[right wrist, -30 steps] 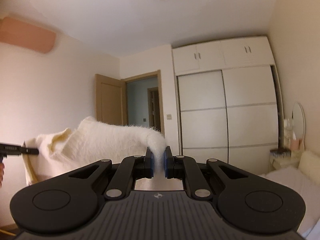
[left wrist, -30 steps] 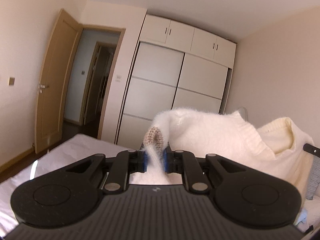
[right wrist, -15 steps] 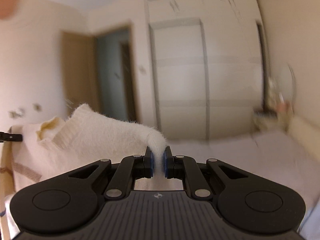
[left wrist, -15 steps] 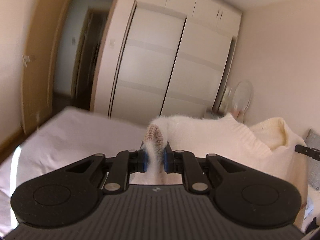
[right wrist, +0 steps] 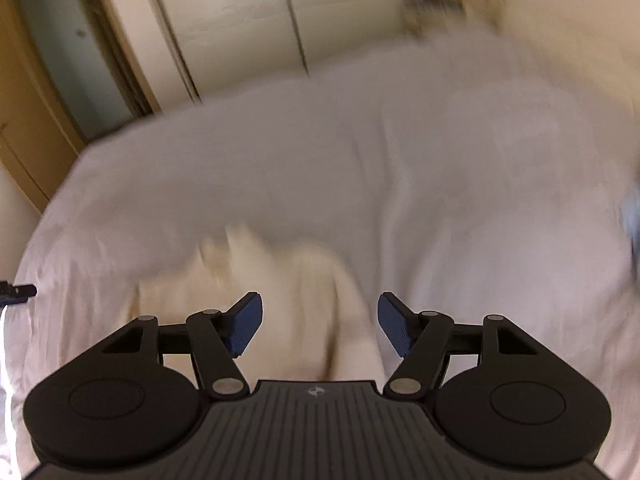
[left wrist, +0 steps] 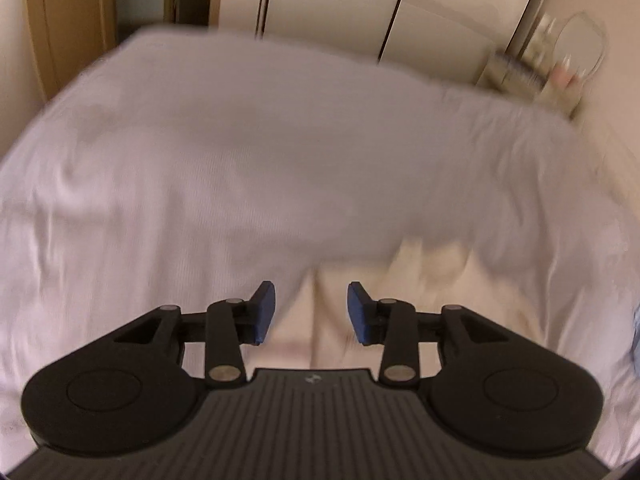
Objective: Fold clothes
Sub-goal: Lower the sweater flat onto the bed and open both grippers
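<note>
Sweater (left wrist: 420, 280) lies on bed (left wrist: 240, 140) below both parted grippers.

A wide stretch of white bed (left wrist: 240, 152) is seen ahead of both grippers, unobstructed to its far edge. A cream sweater (right wrist: 296, 292) lies on the sheet directly ahead of the open jaws in both views. The wardrobe (left wrist: 360, 4) bounds the far side. A cluttered stand with a mirror (left wrist: 576, 52) occupies the far right corner.
</note>
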Motion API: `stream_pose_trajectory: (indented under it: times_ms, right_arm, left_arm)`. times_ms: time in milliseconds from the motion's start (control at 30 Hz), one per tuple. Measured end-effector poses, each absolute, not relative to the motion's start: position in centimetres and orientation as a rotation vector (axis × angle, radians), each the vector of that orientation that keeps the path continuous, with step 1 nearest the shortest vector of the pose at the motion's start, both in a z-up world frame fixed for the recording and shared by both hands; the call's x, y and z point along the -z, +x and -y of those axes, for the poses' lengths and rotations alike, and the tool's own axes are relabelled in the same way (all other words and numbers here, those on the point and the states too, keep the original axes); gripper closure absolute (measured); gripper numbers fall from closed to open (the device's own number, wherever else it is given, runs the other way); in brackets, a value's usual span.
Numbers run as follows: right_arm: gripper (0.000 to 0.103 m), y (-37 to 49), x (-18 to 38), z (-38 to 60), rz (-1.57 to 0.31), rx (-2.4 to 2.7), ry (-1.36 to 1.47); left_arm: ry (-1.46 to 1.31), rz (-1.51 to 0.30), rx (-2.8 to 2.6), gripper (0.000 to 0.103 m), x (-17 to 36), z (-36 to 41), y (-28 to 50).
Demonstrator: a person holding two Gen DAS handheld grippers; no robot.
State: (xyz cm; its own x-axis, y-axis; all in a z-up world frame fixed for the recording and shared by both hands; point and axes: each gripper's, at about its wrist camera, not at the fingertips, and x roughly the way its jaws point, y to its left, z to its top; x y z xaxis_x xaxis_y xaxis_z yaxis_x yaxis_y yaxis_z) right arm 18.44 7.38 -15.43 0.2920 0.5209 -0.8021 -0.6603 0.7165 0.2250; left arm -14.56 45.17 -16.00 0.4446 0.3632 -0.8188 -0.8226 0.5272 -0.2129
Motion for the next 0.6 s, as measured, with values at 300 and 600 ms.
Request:
stream_pose_trajectory:
  times_ms: [300, 600]
  right_arm:
    - [0.037, 11.7, 26.3, 5.3, -1.425, -0.580, -0.221]
    - [0.038, 9.9, 32.0, 14.8, -1.664, -0.451, 0.218]
  left_arm:
    - [-0.965, -1.089, -0.707, 0.069, 25.1, -30.8, -21.7]
    - [-1.019, -1.073, -0.685, 0.067, 24.3, -21.9, -21.2]
